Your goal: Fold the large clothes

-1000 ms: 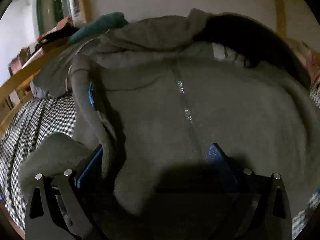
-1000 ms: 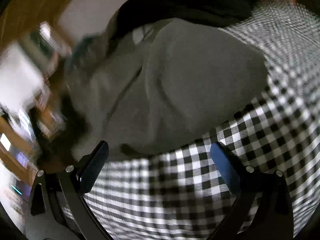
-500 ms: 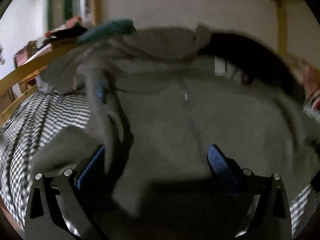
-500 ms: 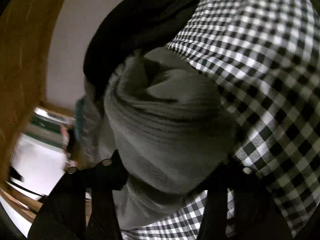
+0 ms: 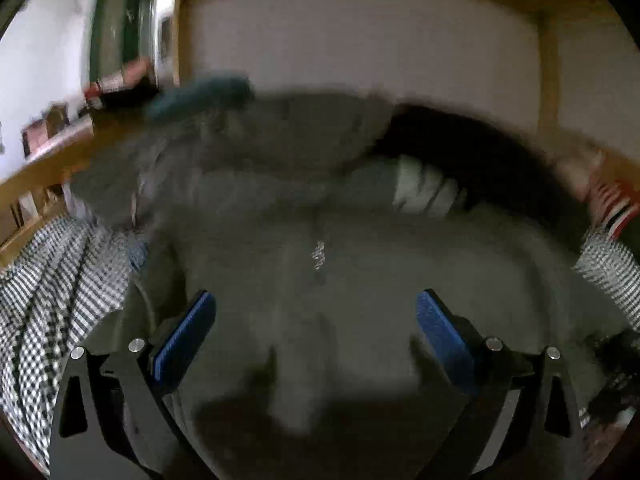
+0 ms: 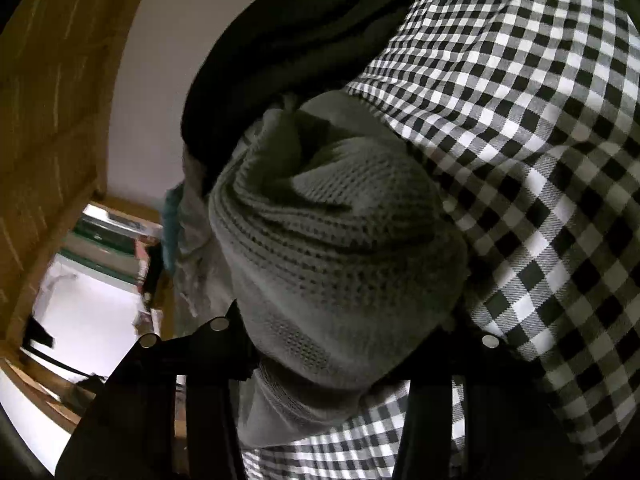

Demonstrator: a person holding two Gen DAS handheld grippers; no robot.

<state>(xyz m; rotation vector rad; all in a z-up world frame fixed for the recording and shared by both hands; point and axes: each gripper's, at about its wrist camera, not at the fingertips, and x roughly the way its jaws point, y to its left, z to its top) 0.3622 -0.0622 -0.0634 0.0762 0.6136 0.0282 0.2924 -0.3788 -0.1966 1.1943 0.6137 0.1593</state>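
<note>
Grey knit fabric of a large zip-front sweater spreads across the black-and-white checked sheet of a wooden-framed bed, its zipper running away from the left gripper, which hangs just above it with its blue pads spread wide and nothing between them. At the far side lie a teal cloth on the left and a black garment on the right. To the right, the right gripper is closed around a bunched fold of the sweater, its fingertips hidden by the knit.
</note>
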